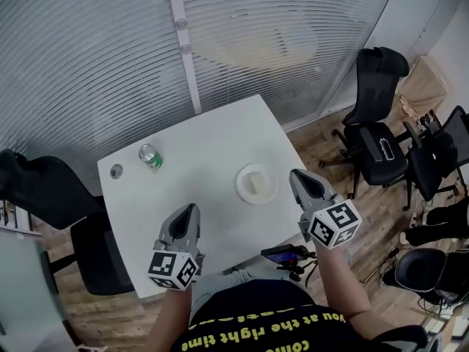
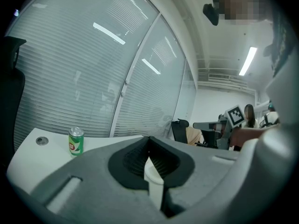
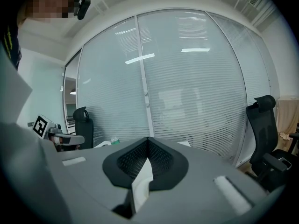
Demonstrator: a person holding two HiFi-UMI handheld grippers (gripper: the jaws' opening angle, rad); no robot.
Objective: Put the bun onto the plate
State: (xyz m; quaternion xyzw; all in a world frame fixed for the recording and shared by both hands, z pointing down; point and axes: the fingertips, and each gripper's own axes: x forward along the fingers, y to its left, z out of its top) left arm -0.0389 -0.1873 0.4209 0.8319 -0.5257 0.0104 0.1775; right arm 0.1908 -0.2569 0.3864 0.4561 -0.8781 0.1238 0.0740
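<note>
While left tongs [image 1: 190, 211], right tongs [image 1: 296, 176] hang shut | 1 plate [image 1: 242, 191] | 1 can [image 1: 151, 157]

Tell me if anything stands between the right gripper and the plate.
Nothing visible does. Only bare white table lies between the right gripper and the plate. The green can stands well off to the left. A pale lump on the plate may be the bun.

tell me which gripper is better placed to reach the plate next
Probably right. The right gripper is just beside the plate, its tip nearly level with it; the left gripper is farther away across the table. Both are shut and empty.
</note>
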